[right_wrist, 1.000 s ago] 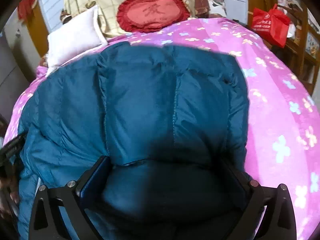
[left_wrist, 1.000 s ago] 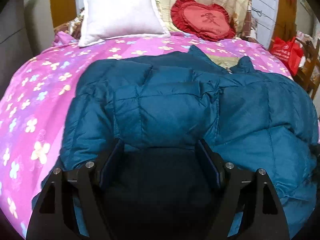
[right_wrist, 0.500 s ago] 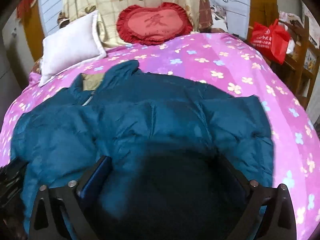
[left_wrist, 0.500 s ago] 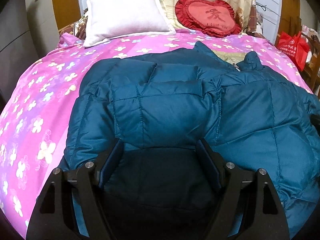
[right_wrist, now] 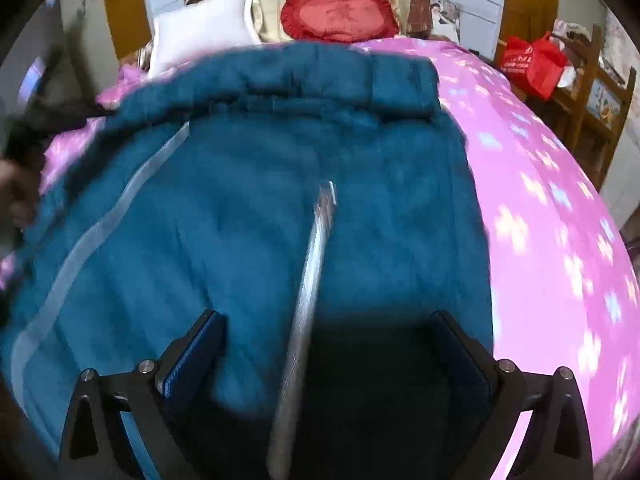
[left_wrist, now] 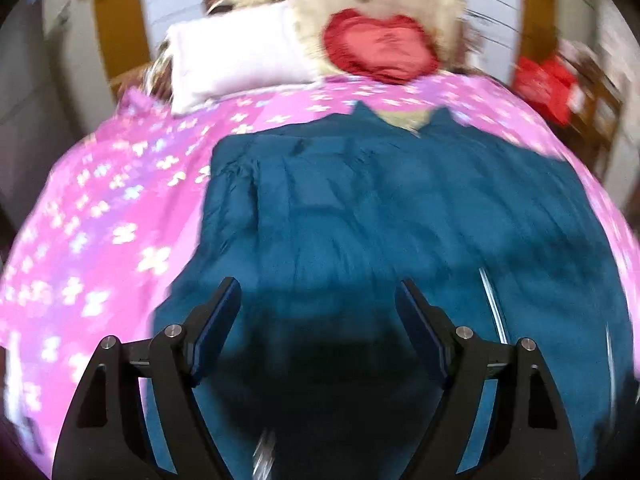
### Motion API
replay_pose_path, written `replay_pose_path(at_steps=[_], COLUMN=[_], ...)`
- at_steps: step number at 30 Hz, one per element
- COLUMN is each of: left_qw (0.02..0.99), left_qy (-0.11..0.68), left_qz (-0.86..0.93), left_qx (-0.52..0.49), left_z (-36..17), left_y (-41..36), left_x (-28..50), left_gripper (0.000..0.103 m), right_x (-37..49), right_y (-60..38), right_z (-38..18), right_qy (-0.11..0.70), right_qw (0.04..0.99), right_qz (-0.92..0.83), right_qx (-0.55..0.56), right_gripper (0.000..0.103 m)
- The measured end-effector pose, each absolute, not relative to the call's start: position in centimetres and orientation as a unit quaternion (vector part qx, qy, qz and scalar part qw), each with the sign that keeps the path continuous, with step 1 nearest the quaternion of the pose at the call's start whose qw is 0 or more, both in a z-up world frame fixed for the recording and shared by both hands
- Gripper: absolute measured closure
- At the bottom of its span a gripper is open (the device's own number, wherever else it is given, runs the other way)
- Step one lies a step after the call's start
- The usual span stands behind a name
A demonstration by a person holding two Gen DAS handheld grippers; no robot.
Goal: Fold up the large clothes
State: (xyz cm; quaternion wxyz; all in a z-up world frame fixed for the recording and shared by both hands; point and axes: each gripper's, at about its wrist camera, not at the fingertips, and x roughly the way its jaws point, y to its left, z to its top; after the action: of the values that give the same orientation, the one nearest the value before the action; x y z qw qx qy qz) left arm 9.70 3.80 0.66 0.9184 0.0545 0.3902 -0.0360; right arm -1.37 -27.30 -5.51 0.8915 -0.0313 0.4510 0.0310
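Note:
A large teal quilted puffer jacket (left_wrist: 380, 208) lies spread on the pink flowered bedspread (left_wrist: 100, 216); its collar with a tan lining points at the pillows. In the right wrist view the jacket (right_wrist: 248, 208) shows two silver zipper strips, and its far part is bunched in a roll. My left gripper (left_wrist: 318, 300) is open, jaws wide apart over the jacket's near hem. My right gripper (right_wrist: 326, 334) is open too, with a zipper strip running between its fingers. Both views are motion-blurred.
A white pillow (left_wrist: 236, 56) and a red heart cushion (left_wrist: 380, 50) lie at the bed head. A red bag (right_wrist: 534, 62) sits on a wooden chair (right_wrist: 596, 100) to the right of the bed. Pink bedspread (right_wrist: 560, 240) lies bare on the right.
Both grippers have moved quickly and the views are now blurred. In the right wrist view the jacket's zipper strips have come into sight and its far part is now bunched. Both stayed open.

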Motion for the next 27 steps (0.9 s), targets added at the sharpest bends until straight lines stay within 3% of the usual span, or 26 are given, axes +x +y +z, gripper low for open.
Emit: replay_pose_path(at_steps=[3,7,11,18,24,27], left_qw=[0.907,0.868,0.867,0.888,0.884,0.879], left_qy=[0.404,0.483,0.495,0.46,0.463,0.47], left_qz=[-0.055,-0.048,-0.049,-0.019,0.005,0.004], left_qx=[0.102,0.106,0.039,-0.007,-0.063,-0.077], left_z=[-0.4,-5.2,-5.4,-2.8,-4.1,-5.4], left_y=[4.2,6.2,8.4,14.3,19.8,20.8], left_x=[4.7,2.2,1.6,-4.0,-7.4,-8.4], left_gripper=[0.022,0.022,0.021,0.021,0.021,0.021], right_x=[-3.3,-5.3,-5.8,-9.3,-12.0,-12.4], right_y=[-28.6,-30.6,-31.0,-35.0,-37.9,-36.8], right_z=[-4.9,-5.5,-5.5,-3.2,-4.9,-5.1], right_qy=[0.454,0.463,0.468,0.409,0.436,0.439], right_qw=[0.89,0.886,0.883,0.91,0.875,0.876], right_qz=[0.038,0.026,0.04,0.014,0.114,0.128], right_qx=[-0.021,0.0,0.001,0.064,0.177,0.151], right_gripper=[0.001,0.0,0.0,0.004,0.004,0.004])
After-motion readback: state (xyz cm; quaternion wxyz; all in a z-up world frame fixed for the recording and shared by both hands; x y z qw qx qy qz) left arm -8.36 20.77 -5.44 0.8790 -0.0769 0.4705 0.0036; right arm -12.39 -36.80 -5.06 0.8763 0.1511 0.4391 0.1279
